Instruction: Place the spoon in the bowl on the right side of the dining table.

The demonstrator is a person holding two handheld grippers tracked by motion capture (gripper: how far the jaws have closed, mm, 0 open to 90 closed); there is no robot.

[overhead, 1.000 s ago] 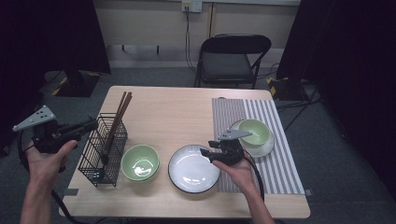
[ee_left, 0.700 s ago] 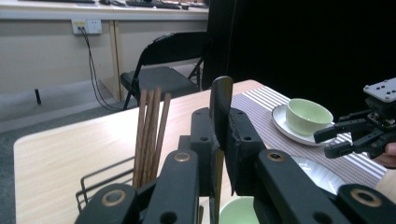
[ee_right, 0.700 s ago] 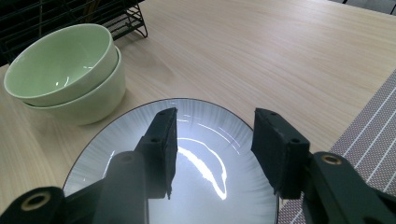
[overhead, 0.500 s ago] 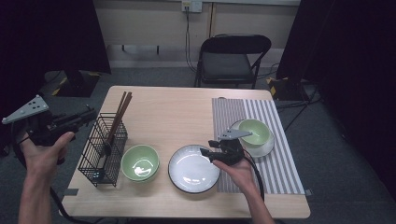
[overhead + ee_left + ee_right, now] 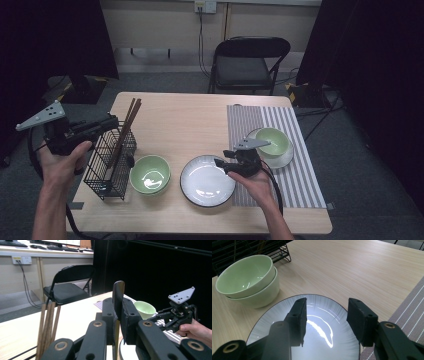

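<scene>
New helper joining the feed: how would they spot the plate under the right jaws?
Start at the striped placemat on the wooden table. Just off its near left edge lies the plate, under the right gripper. It is flat, white and dark-rimmed, unlike the green bowl beside it.

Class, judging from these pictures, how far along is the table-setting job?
Done: a green bowl sits on the striped mat. In hand: left gripper clamps a dark utensil; right gripper hovers open over the plate. Left: stacked bowls and chopsticks, probably.
</scene>
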